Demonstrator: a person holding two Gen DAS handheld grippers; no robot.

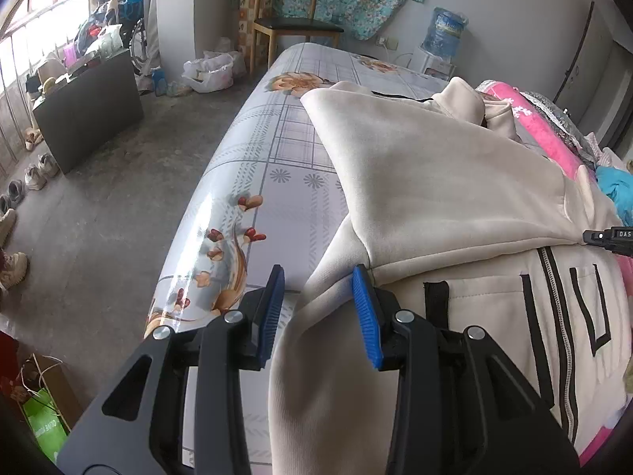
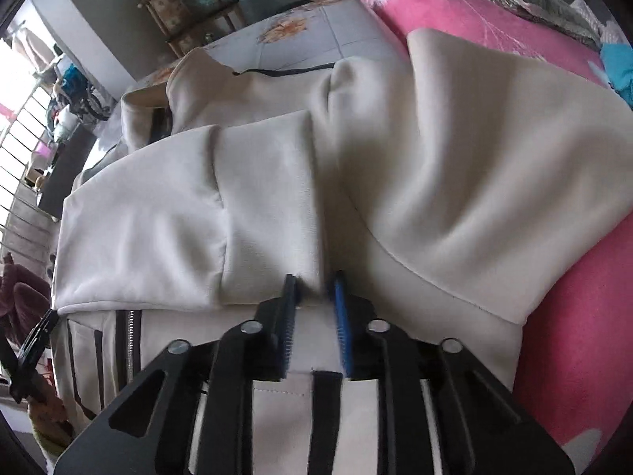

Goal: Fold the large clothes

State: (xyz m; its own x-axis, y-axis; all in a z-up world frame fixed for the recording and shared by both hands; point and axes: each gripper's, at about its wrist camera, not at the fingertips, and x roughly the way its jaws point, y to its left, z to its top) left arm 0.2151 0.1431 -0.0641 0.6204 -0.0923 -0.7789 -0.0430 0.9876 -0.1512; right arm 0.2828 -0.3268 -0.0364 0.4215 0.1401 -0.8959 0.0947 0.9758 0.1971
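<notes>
Cream jacket (image 2: pixel 435 158) fabric sits pinched in the narrow right tool (image 2: pixel 314 281) — left tool (image 1: pixel 318 275) gapes, gripping nothing.

Little lettering can be read. In the left wrist view the white letters "DAS" are seen on a black gripper part (image 1: pixel 611 237) that juts in at the right edge, cut off by the frame, so the rest of the word is not shown. White print is carried on a green bag (image 1: pixel 45 427) at the lower left, but it is turned upside down and too small to be made out. A label is borne by the blue water bottle (image 1: pixel 445 31) by the far wall, blurred beyond reading. In the right wrist view no text can be read.
</notes>
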